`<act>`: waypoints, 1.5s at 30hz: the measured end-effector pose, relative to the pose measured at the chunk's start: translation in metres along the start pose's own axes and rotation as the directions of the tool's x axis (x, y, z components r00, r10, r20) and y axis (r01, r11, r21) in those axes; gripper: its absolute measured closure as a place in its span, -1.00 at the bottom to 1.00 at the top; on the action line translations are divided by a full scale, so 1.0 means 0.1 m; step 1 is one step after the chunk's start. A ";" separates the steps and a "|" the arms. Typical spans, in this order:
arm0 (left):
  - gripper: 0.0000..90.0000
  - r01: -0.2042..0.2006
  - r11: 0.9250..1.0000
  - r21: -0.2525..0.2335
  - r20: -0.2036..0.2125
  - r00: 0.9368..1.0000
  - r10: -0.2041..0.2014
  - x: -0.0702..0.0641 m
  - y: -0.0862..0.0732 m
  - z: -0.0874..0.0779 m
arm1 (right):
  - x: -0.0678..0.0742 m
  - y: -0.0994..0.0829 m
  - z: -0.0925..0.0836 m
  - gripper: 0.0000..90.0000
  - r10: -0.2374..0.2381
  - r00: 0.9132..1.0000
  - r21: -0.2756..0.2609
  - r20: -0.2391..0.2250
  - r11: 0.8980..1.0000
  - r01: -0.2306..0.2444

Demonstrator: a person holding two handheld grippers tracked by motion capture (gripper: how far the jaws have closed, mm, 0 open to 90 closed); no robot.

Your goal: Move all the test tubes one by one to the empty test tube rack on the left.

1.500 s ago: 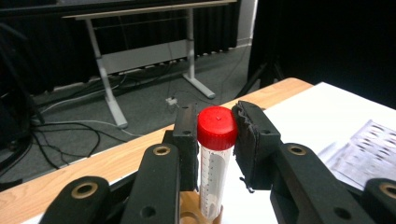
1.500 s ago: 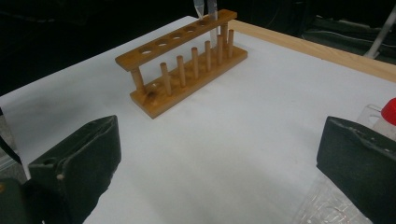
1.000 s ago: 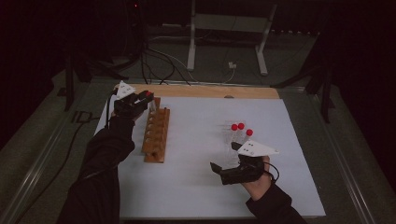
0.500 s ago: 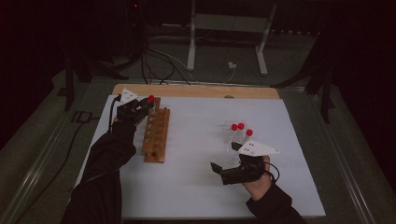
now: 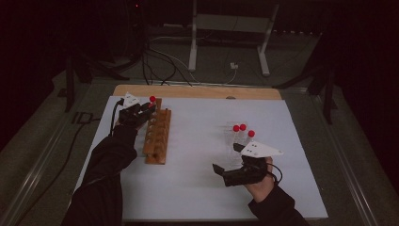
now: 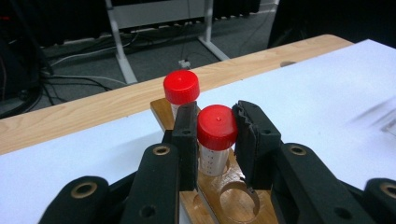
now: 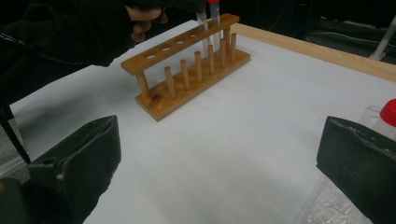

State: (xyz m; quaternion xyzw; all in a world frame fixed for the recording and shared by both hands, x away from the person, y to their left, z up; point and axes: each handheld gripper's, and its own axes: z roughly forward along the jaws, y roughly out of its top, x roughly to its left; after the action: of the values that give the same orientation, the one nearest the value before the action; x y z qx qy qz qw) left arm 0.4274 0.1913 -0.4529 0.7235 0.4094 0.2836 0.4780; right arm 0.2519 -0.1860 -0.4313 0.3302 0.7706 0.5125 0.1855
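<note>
A wooden tube rack (image 5: 157,136) stands on the white sheet at the left. My left gripper (image 6: 215,114) is shut on a red-capped tube (image 6: 217,127), gripping it at the cap. The tube's clear body stands in the rack's second hole from the far end. Another red-capped tube (image 6: 181,87) stands in the farthest hole behind it. In the high view the left gripper (image 5: 148,107) is over the rack's far end. My right gripper (image 5: 220,173) rests open near the front right, pointing left, with nothing between its jaws.
Three more red-capped tubes (image 5: 242,129) sit just behind the right gripper; one cap (image 7: 388,112) shows at the right gripper view's edge. The rack's nearer holes (image 6: 238,201) are empty. A wooden board edge (image 5: 197,91) runs along the back, with cables and a stand beyond.
The left gripper has come down with its tube, so the tube now stands lower in the rack. The right gripper has stayed where it was.
</note>
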 end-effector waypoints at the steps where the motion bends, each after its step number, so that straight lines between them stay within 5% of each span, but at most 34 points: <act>1: 0.59 -0.003 1.000 0.001 -0.001 1.000 0.003 0.00 0.00 0.00 | 0.00 0.00 -0.01 -1.00 -0.002 1.000 -0.004 0.001 1.000 0.002; 4: 0.55 0.005 1.000 0.006 0.002 1.000 -0.005 0.01 0.00 -0.02 | -0.02 0.02 -0.03 -1.00 -0.002 1.000 -0.013 0.004 1.000 0.002; 7: 0.15 0.009 1.000 0.002 0.014 1.000 -0.009 0.00 0.01 -0.06 | -0.04 0.05 -0.07 -1.00 0.000 1.000 -0.024 0.012 1.000 0.001; 18: -0.68 0.028 0.999 -0.020 0.123 0.992 -0.026 -0.14 0.09 -0.34 | -0.23 0.11 -0.25 -1.00 0.012 0.995 -0.061 0.103 0.998 -0.005; 21: -0.82 0.021 1.000 -0.023 0.175 0.984 -0.017 -0.23 0.10 -0.43 | -0.33 0.09 -0.31 -1.00 0.028 0.989 -0.064 0.148 0.998 -0.019; 30: -0.93 -0.014 0.999 -0.051 0.320 0.947 0.029 -0.52 0.06 -0.66 | -0.68 -0.09 -0.36 -1.00 0.089 0.963 -0.027 0.254 0.996 -0.085; 41: -0.93 -0.063 0.997 -0.040 0.416 0.906 0.074 -0.83 -0.03 -0.74 | -0.91 -0.27 -0.19 -0.66 0.112 0.948 0.029 0.299 0.992 -0.127; 45: -0.93 -0.062 0.997 -0.037 0.433 0.899 0.072 -0.89 -0.08 -0.73 | -0.96 -0.32 -0.11 -0.52 0.111 0.946 0.053 0.304 0.990 -0.134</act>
State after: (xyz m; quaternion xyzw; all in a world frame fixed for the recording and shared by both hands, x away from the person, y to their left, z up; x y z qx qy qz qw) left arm 0.3221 0.1498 -0.4343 0.7766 0.2645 0.1362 0.5553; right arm 0.3038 -0.2686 -0.4608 0.4581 0.7296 0.4385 0.2560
